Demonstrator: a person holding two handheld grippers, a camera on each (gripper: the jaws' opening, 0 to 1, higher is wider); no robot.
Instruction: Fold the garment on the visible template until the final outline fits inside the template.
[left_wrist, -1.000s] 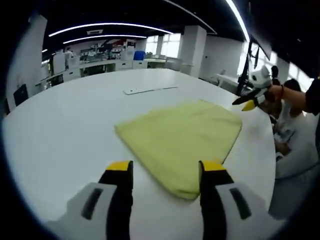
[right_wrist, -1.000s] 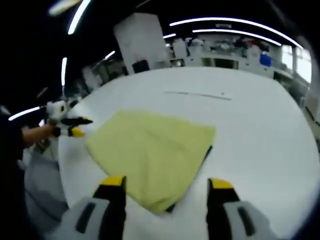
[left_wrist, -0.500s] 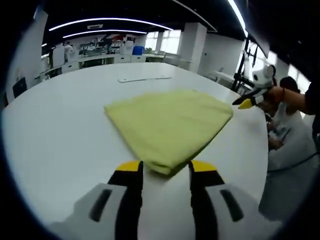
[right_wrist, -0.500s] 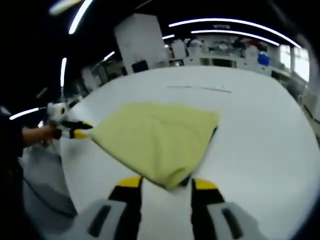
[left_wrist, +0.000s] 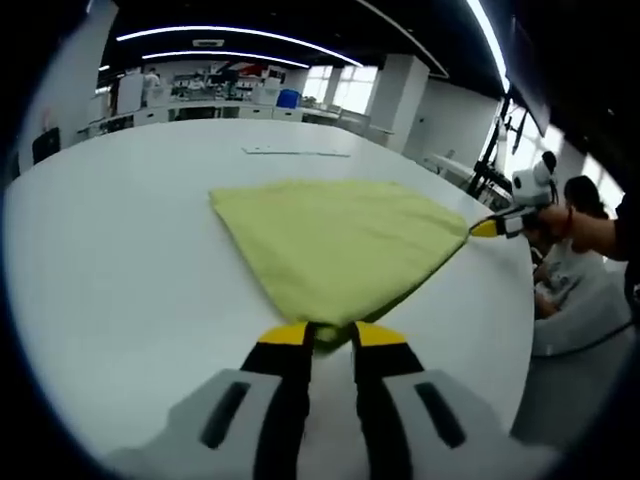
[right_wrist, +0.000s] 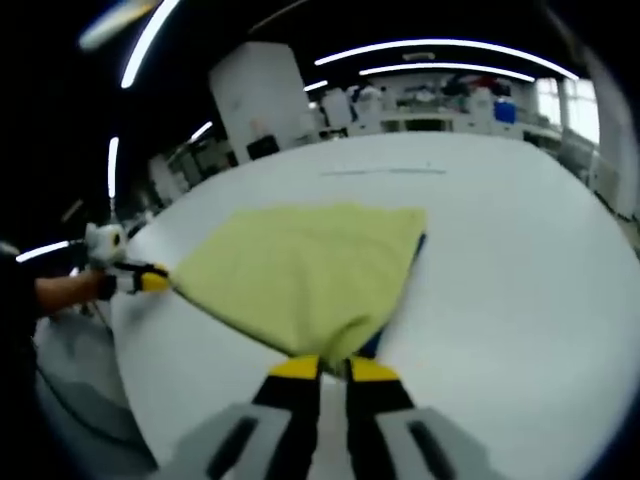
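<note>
Both corners of the garment were gripped.

The garment (left_wrist: 335, 245) lay folded on the white table (left_wrist: 110, 260). Where the jaws had stood wide apart a second before, the left gripper (left_wrist: 331, 335) was now clenched on the near corner, and the right gripper (right_wrist: 334, 368) was likewise closed on the corner nearest it, with a dark edge (right_wrist: 415, 252) seen beneath the cloth. A thin strip (left_wrist: 296, 152) lay well beyond the garment.

Garment (left_wrist: 335, 240) soft matt cloth, maybe towelling; table (left_wrist: 110, 260) smooth, slightly glossy
</note>
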